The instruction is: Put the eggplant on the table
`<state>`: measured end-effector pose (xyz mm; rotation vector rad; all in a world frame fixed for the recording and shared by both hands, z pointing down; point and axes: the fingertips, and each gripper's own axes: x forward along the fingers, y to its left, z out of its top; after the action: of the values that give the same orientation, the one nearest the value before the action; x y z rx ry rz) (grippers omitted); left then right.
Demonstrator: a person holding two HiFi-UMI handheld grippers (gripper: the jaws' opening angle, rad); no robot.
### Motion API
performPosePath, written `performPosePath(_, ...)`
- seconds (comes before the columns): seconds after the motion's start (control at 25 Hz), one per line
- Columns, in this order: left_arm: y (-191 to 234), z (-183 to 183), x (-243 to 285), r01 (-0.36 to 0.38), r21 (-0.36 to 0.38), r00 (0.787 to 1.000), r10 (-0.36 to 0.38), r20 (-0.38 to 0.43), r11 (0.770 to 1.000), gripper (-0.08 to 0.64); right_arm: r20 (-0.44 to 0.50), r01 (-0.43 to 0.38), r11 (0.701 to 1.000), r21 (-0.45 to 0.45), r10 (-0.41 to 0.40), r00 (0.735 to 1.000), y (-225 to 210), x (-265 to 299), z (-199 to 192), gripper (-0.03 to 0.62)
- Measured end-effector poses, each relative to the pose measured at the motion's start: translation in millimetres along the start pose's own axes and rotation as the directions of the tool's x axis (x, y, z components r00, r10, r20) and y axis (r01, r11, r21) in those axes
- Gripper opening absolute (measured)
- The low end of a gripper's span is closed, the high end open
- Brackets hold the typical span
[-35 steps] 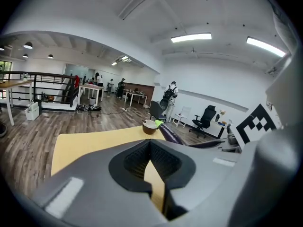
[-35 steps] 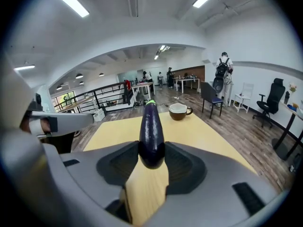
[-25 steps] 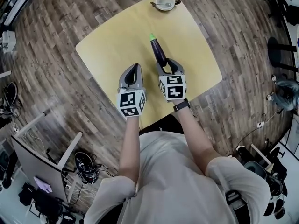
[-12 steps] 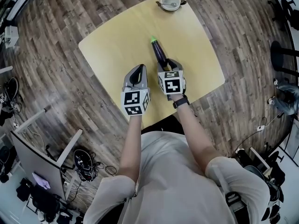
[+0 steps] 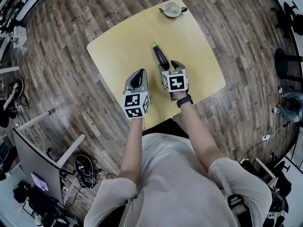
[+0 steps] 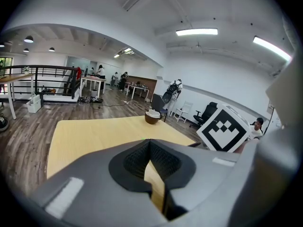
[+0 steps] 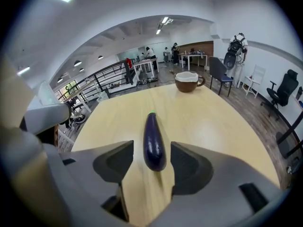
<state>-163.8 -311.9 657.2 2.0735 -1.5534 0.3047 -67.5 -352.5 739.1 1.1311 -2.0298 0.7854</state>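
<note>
The jaws of the right hand-held gripper [image 5: 169,64] have just been opening, and in its own view they now stand wide, with bare wood showing on either side of the eggplant [image 7: 154,143] that lies between them. The pads do not press on it. The eggplant rests flat on the yellow surface [image 5: 118,48], just above the centre of the head view, its green stem end pointing away from us towards the top of the frame and its rounded dark end nearest the jaws. We judge from this that the placing itself is done and that the release is as good as complete; what remains is to draw the right hand-held gripper back down the frame without nudging the eggplant, which is round and could roll a little if a jaw brushes it. The left hand-held gripper [image 6: 150,145] hovers to the left of the right one, over the lower part of the surface, with its jaws drawn together and nothing between them. The only other thing on the surface is a brown cup [image 5: 171,8] with a pale inside, at the far corner near the top of the head view, well apart from the eggplant. Nothing stands in the way of the withdrawal, and wooden floor [image 5: 57,74] surrounds the surface on all sides.
</note>
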Motion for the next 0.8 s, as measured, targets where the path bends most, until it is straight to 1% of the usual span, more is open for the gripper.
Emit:
performPosePath(0.16, -7, 12, -13, -0.004, 0.011, 1.000, 0.004, 0.027, 1.000, 0.009, 0.070, -0.001, 1.000, 0.007, 0.001, 0.998, 2, -26, 12, 0.230)
performPosePath(0.32, -18, 23, -29, -0.007, 0.024, 0.999, 0.005, 0.046, 1.000, 0.009, 0.144, -0.008, 1.000, 0.026, 0.004, 0.990, 5, -62, 24, 0.230)
performPosePath(0.52, -28, 41, -44, -0.013, 0.043, 0.996, 0.009, 0.091, 0.999, 0.009, 0.243, -0.026, 0.998, 0.063, 0.010, 0.970, 1, -100, 40, 0.230)
performPosePath(0.6, -31, 47, -53, -0.016, 0.050, 0.994, 0.011, 0.105, 0.999, 0.009, 0.266, -0.023, 0.998, 0.059, 0.007, 0.964, 2, -116, 41, 0.229)
performPosePath(0.8, -39, 64, -73, -0.026, 0.073, 0.988, 0.014, 0.155, 0.997, 0.009, 0.342, -0.006, 0.999, 0.038, -0.008, 0.940, 7, -157, 46, 0.192)
